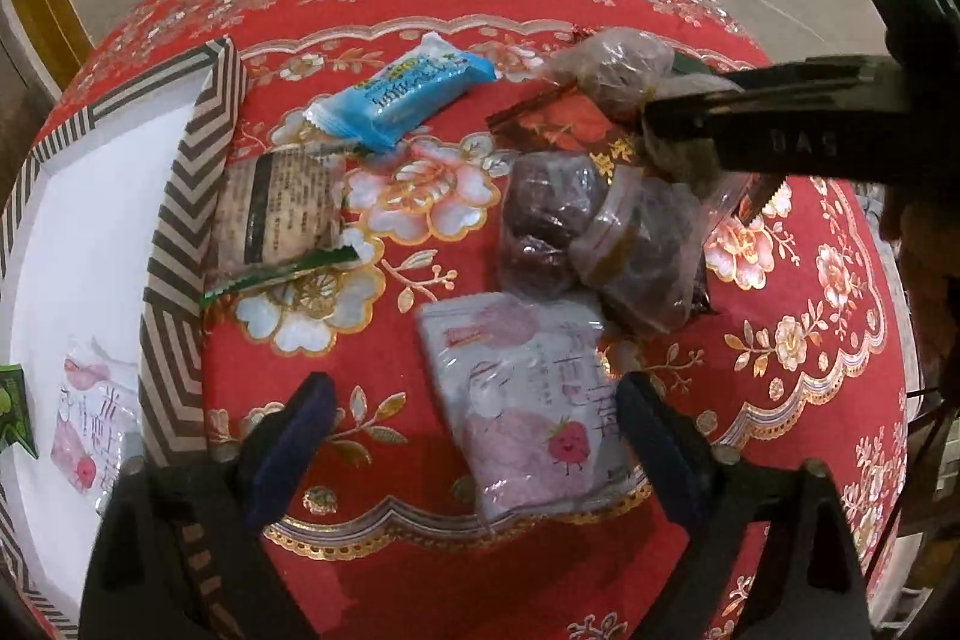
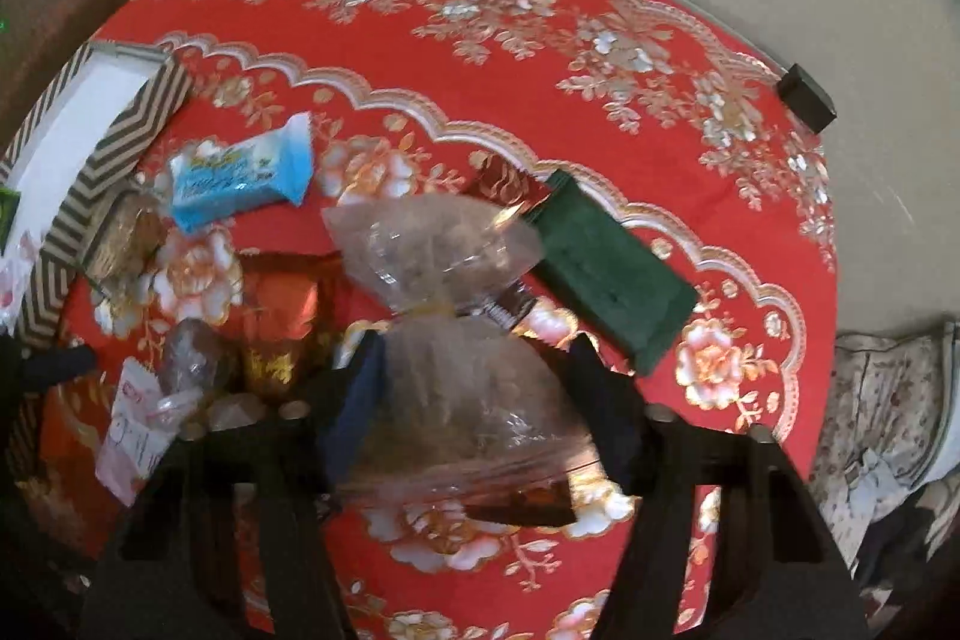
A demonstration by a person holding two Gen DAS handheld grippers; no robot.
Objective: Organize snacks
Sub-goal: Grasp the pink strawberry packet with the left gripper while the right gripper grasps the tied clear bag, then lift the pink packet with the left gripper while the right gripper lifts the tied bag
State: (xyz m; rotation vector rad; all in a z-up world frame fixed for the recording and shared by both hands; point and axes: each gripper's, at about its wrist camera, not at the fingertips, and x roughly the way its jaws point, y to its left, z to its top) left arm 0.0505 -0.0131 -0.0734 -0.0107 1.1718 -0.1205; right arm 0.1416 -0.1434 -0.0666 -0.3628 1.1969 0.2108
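Red cloth with gold and white flowers covers the bench (image 1: 780, 292), on which the snacks lie scattered; left gripper (image 1: 474, 436) points steeply down over a pale pink packet (image 1: 528, 400) printed with a strawberry figure. Its jaws stand apart, one dark pad on each side of the packet (the right pad overlaps the packet's edge in the left wrist view; whether it touches cannot be told), and nothing is clamped between them.

Right gripper (image 2: 474, 388) has its jaws set against the two sides of a clear bag (image 2: 474, 400) of brownish pieces; the bag's upper part, pinched at a yellow tie, fans out above the pads (the plastic there is blurred). In the left wrist view the same gripper (image 1: 690, 142) enters from the right, its tip among the clear bags.

Other snacks on the cloth: a blue wrapped bar (image 1: 402, 100) near the far side; a beige packet with a green edge (image 1: 276, 214) touching the striped box; two dark purple bags (image 1: 552, 226) beside a red foil packet (image 1: 558, 124); a dark green bar (image 2: 606, 274) just beyond the clear bag.

Striped box (image 1: 180, 220) stands at the left of the bench; its white floor holds a second pink packet (image 1: 90, 436) and a green wrapper (image 1: 12, 412) at the frame's edge.
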